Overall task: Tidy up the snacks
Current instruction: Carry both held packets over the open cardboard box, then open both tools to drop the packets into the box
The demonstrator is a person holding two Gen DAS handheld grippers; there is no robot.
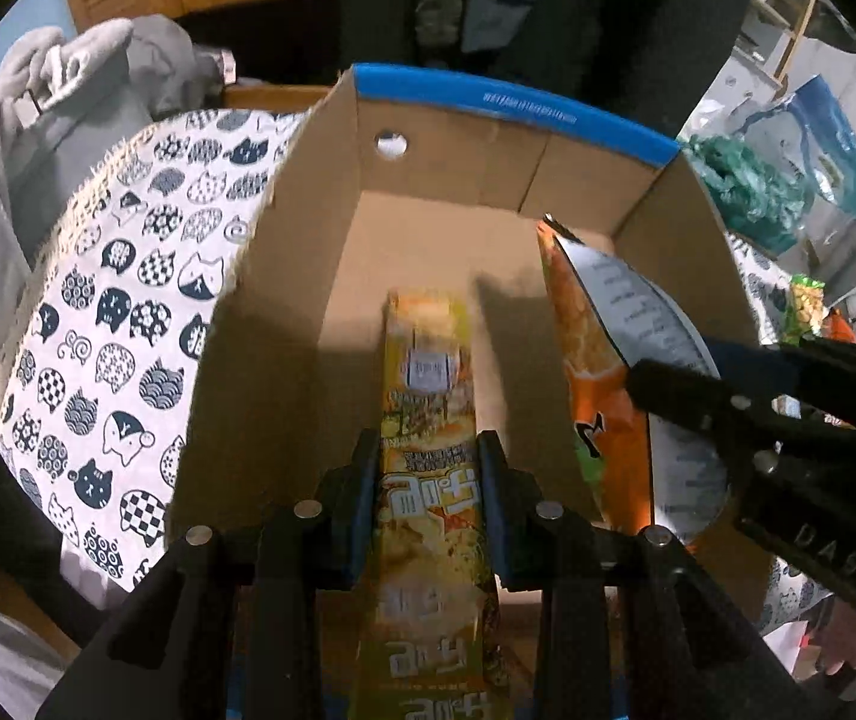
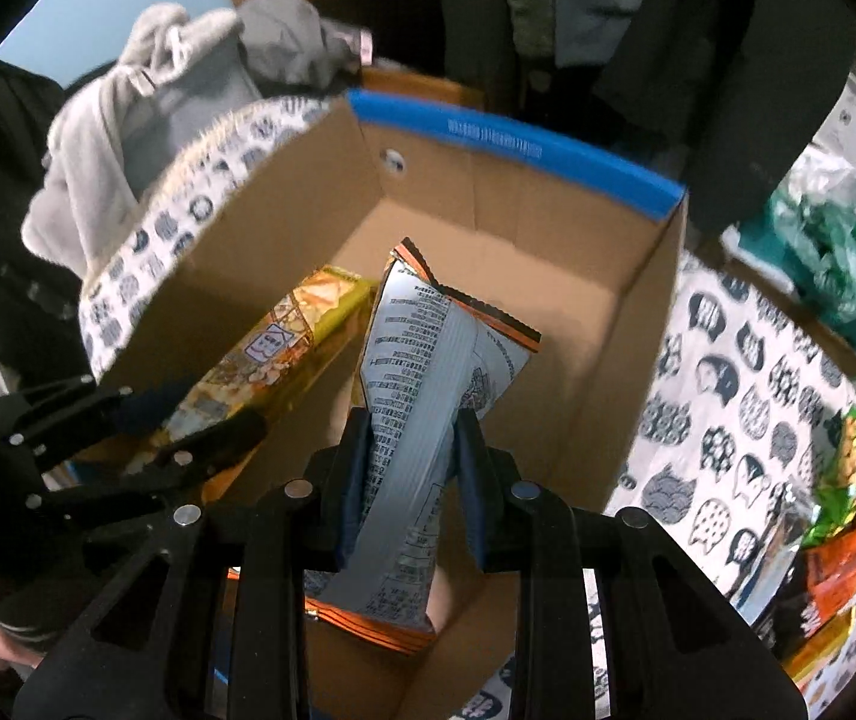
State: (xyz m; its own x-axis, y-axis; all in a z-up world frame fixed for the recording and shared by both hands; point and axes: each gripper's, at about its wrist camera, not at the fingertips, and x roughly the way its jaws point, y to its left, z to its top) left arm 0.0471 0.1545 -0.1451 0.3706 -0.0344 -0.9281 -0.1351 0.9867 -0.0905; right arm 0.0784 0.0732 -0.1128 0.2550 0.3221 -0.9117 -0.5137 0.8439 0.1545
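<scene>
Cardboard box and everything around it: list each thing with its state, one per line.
cardboard box: open-topped, upright
yellow snack pack: gripped, over the box
orange snack bag: gripped, over the box
left gripper: shut on the pack
right gripper: shut on the bag
remaining snacks: piled on the cat-print cloth

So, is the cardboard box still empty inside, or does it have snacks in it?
Not empty in effect: the cardboard box has two packs held inside, the yellow pack and the orange bag. The floor that shows is bare.

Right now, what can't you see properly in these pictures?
- Box floor near the camera: hidden by the left claw and yellow snack pack.
- Orange snack bag: its front faces away in the right wrist view.
- Snack pile: cut off by the right edge.
- Cardboard box: its rim print is blurred.
</scene>
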